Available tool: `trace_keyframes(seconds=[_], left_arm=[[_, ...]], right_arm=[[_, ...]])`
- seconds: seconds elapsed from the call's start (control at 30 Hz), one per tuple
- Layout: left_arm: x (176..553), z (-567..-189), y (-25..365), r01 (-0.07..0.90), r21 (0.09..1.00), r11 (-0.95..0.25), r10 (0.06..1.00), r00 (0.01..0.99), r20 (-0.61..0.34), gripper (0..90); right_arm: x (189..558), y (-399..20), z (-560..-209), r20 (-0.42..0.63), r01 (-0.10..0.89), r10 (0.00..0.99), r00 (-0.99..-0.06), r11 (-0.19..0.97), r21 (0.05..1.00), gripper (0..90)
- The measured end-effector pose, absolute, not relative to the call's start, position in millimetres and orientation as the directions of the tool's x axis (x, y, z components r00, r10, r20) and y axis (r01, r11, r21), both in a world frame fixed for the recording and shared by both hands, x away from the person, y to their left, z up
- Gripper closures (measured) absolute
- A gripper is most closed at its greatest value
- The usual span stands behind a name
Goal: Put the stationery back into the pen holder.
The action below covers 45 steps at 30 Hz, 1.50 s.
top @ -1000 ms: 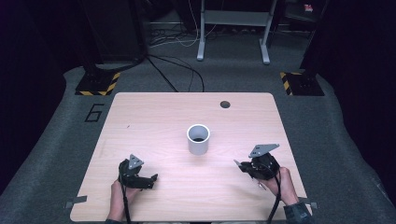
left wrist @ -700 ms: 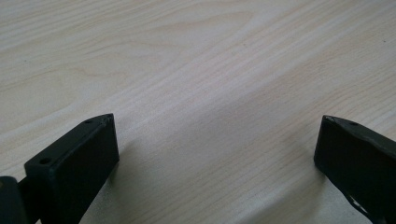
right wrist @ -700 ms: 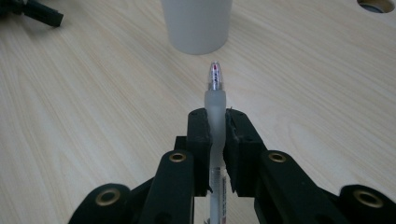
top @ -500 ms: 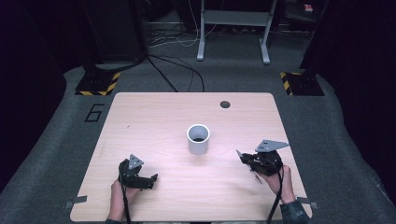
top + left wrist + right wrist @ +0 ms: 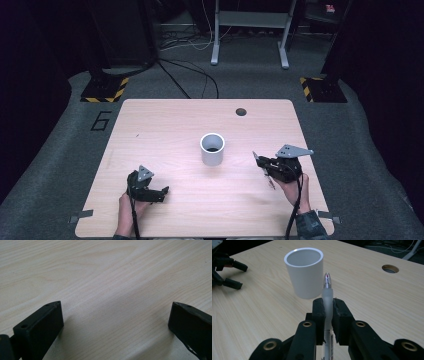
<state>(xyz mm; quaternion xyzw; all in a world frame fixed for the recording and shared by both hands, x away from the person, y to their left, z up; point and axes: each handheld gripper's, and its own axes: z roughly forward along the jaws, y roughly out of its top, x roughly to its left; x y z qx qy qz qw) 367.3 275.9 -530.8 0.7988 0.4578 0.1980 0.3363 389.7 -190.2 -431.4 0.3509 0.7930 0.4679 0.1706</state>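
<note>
While the right gripper [image 5: 327, 308] clamps a pen [image 5: 327, 290] near the cup [image 5: 212, 149], the left gripper [image 5: 159, 192] gapes wide — empty.

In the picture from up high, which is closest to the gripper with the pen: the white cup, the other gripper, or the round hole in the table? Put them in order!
From the right gripper, which holds the pen:
1. White cup, mid-table, to its left.
2. Round hole, near the far edge.
3. Left gripper, across the table near the front edge.

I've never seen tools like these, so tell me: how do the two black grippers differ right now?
The right gripper is shut on a pen and held above the table; the left gripper is wide open, holds nothing and sits low on the wood. The right one points toward the white cup. Both are black, hand-held and two-jawed.
</note>
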Motion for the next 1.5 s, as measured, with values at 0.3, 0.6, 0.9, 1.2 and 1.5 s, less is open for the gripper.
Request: trace_keyframes(seconds=[0.3,0.6,0.9,1.2,1.5], left_arm=[[367,-531,276,0.598,0.718,-0.355,0.865,0.502,0.008,0.0],[367,-531,276,0.599,0.718,-0.355,0.864,0.503,0.008,0.0],[367,-531,276,0.599,0.718,-0.354,0.864,0.503,0.007,0.0],[367,-531,276,0.598,0.718,-0.355,0.865,0.502,0.008,0.0],[367,-531,276,0.599,0.718,-0.354,0.865,0.502,0.008,0.0]], right_arm=[[398,-185,-426,0.07,0.372,0.727,-0.683,0.263,0.89,80.8],[409,-174,-421,0.062,0.345,0.722,-0.689,0.251,0.905,80.8],[420,-163,-413,0.068,0.325,0.716,-0.695,0.228,0.918,80.7],[427,-156,-400,0.066,0.294,0.708,-0.703,0.206,0.933,80.7],[432,-151,-392,0.071,0.273,0.698,-0.712,0.183,0.944,80.7]])
